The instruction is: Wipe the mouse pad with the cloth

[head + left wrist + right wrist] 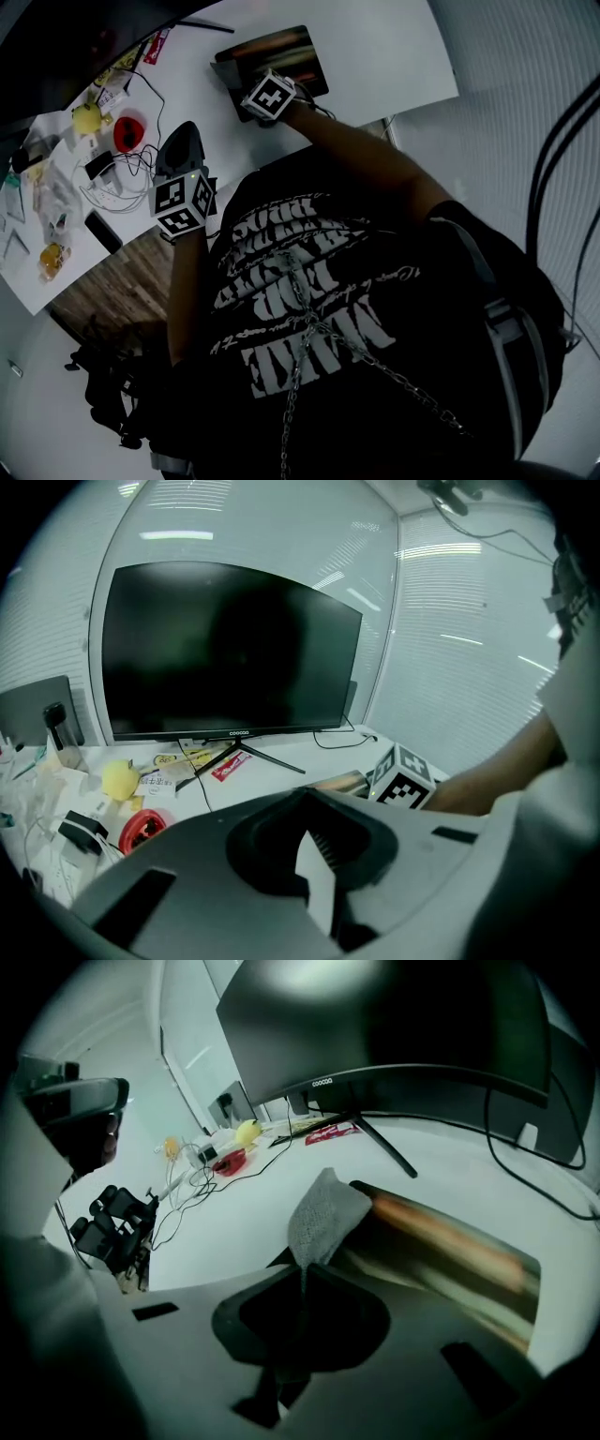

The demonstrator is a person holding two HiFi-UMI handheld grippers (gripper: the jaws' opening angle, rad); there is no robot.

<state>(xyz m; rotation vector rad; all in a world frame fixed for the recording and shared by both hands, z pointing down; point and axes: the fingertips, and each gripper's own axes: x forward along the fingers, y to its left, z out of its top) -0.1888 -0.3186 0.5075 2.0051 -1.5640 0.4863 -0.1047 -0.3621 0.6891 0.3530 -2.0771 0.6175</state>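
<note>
The mouse pad (281,54), dark with a brownish sheen, lies on the white desk (375,56). My right gripper (305,1267) is shut on a grey woven cloth (324,1215), which sticks out past its tips over the near left corner of the mouse pad (455,1255). In the head view its marker cube (270,96) hides the cloth. My left gripper (183,148) hovers apart over the desk's front edge, left of the pad; its jaws (306,799) look shut with nothing between them. The pad's edge (337,782) shows beyond them.
A large black monitor (225,649) on a splayed stand rises behind the pad. The desk's left part carries a yellow object (120,780), a red round item (142,829), papers and tangled cables (117,173). A black cable (525,1180) runs behind the pad.
</note>
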